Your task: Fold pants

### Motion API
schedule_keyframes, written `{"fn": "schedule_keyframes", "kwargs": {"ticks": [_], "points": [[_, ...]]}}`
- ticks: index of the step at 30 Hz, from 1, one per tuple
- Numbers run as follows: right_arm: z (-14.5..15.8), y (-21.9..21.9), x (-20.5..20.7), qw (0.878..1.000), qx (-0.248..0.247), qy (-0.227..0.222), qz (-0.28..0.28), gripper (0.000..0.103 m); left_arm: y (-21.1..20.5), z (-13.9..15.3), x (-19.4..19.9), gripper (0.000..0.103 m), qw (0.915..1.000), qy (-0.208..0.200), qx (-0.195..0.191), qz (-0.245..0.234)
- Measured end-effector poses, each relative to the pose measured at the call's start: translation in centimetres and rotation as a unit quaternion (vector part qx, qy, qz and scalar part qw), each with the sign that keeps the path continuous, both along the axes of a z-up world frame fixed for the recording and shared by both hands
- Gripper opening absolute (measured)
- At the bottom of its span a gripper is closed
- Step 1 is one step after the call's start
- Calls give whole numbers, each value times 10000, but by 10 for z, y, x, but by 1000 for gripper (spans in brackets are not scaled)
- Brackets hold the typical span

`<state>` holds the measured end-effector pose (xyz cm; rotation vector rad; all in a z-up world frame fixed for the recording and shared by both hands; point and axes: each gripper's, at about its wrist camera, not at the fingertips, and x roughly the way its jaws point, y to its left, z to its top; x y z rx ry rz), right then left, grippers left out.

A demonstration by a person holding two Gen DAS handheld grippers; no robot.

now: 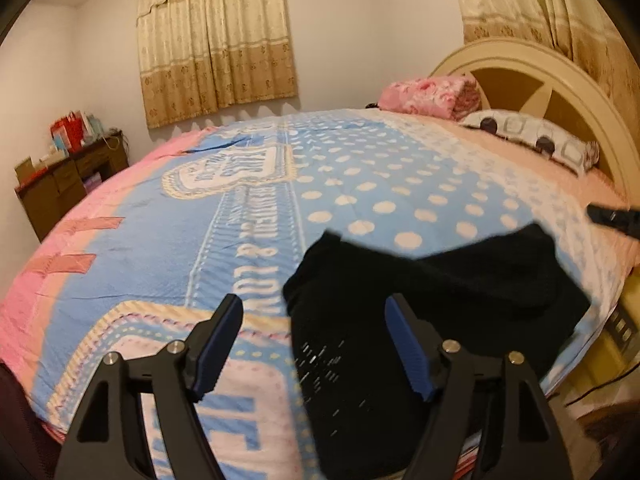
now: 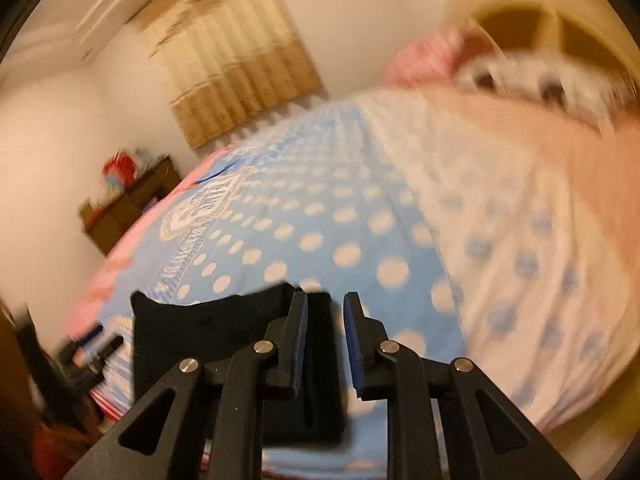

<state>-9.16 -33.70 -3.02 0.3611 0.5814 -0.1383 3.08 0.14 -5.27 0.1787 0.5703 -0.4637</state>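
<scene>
**Now both my tongs are off the black pants on the bed**

Now my left tongs [image 1: 314,344] are spread wide and pinch nothing. Between their blue pads [image 1: 408,352] I see the bedspread [image 1: 160,264] and the left edge of the pants [image 1: 420,304], which lie folded in a dark heap on the bed, at about 5 o'clock in the left wrist view. My right tongs [image 1: 612,218] come into that view only as a black tip at 3 o'clock, just beyond the far corner of the pants.

My right tongs [image 2: 326,336] stand a little apart, with a narrow gap. In the blurred right wrist view the pants [image 2: 208,332] lie at 7 o'clock and reach under the left finger; the pads do not press on them. At the headboard [image 1: 520,64], at 1 o'clock, lie a pink blanket [image 1: 428,94] and a pillow [image 1: 532,136].
</scene>
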Motion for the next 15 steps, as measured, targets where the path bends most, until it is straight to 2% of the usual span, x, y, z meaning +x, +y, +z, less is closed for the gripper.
{"fn": "schedule_keyframes", "kwargs": {"ticks": [3,4,7,8,10,11,12,13,15], "points": [[0,29,35,9958,-46,-18,917,20,-20,10,10,78,9999,-92,0,-63],[-2,38,48,9938,-100,9,1106,20,-27,13,13,84,9999,-144,7,5],[-22,52,81,9906,-125,329,1320,20,-47,10,30,88,9998,-100,29,177],[-30,52,88,9902,-29,460,1315,20,-53,5,35,88,9996,-93,131,227],[-51,42,95,9914,124,654,1128,17,-57,-12,51,88,9963,-56,526,672],[-55,36,92,9921,232,520,1119,13,-54,-19,56,88,9948,21,582,834],[-58,29,89,9931,366,366,1053,4,-47,-28,63,88,9932,205,543,1008],[-62,22,85,9936,505,311,962,0,-40,-37,70,91,9918,412,440,1122],[-70,6,79,9910,977,98,914,0,-22,-55,83,96,9879,943,57,1232]]}}
